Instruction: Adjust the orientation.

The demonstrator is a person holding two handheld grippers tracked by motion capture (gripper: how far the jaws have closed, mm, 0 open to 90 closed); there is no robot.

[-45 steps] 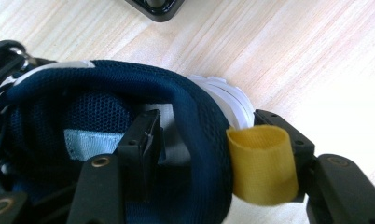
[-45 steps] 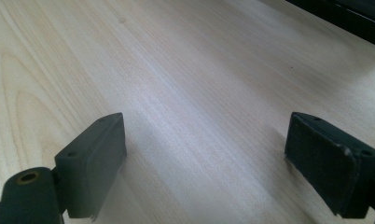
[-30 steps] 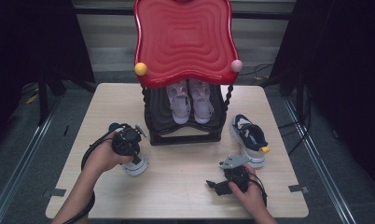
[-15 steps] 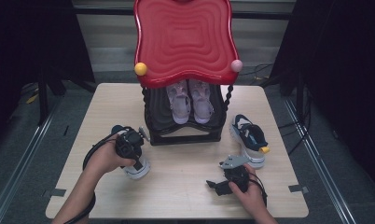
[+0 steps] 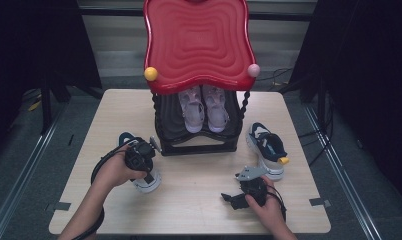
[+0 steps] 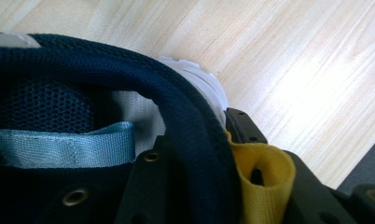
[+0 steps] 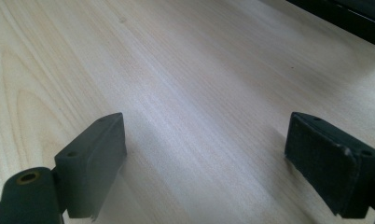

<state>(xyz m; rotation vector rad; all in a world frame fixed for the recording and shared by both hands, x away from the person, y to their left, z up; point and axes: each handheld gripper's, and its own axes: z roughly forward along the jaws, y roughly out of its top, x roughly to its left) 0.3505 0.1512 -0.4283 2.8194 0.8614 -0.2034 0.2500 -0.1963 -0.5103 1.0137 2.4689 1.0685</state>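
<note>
Already stowed on the black shoe rack (image 5: 199,145): a pale lilac pair of sneakers (image 5: 205,107), toes forward under the wavy red top (image 5: 196,45). Left to do, by the look of it — two navy sneakers on the wooden table (image 5: 199,200).

Left gripper (image 5: 140,159) down on the navy sneaker (image 5: 146,181) at the near left, just in front of the rack's left corner. Jaws just been closing, the padded heel collar (image 6: 195,126) between them; pads appear to pinch it, beside a yellow pull loop (image 6: 262,179). Not lifted yet — sole on the table.

Right gripper (image 5: 233,199) low over bare wood, jaws wide apart, nothing between them. Second navy sneaker (image 5: 266,150) just beyond it, right of the rack.

Mesh lining, pale blue webbing tab (image 6: 59,149), brass eyelets, ribbed white rubber sole. Rack top glossy, rippled plastic, with a yellow ball (image 5: 150,74) and a pink ball (image 5: 253,70) at its corners.
</note>
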